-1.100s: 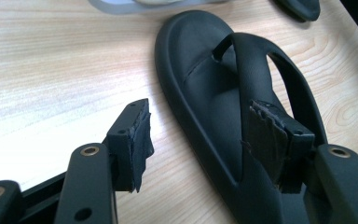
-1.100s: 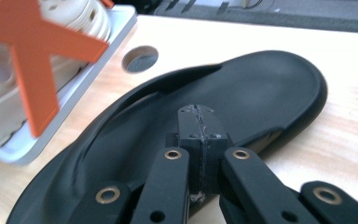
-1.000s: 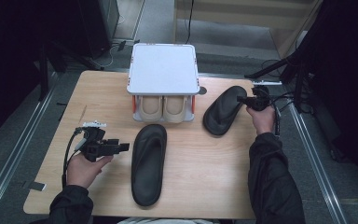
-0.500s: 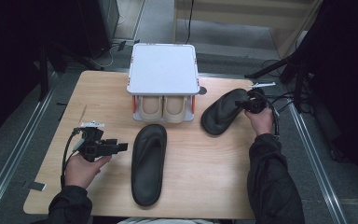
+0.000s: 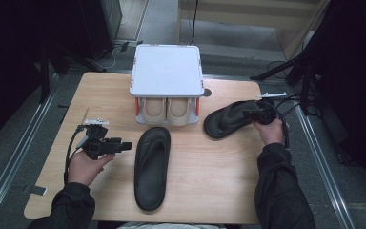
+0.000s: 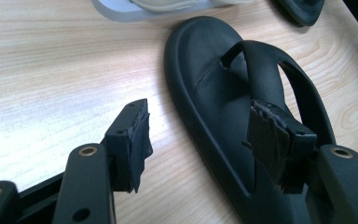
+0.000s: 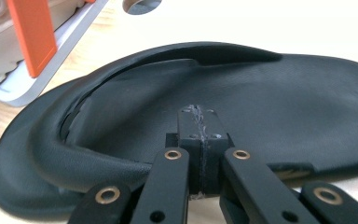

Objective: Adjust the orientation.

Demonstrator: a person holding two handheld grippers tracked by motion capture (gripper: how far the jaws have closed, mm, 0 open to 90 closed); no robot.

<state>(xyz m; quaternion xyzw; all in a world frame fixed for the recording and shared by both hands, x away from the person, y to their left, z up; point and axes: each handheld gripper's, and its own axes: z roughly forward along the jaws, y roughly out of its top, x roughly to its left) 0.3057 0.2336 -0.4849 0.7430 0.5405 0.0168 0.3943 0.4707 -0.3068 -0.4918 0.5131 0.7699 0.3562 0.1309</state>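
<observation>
The right-hand black sandal (image 5: 231,119) lies flat near the table's (image 5: 219,191) right edge beside the shoe rack (image 5: 167,71), with the right gripper (image 5: 262,114) at its heel, jaws pressed together on nothing, probably nudging it. The other sandal (image 5: 151,167) lies mid-table; the left gripper (image 5: 124,145) waits beside it, jaws spread wide.

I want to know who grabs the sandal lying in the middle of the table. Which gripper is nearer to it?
Left. The left gripper hovers open just beside the middle sandal, at its left edge. The right gripper is across the table, shut against the other sandal.
</observation>
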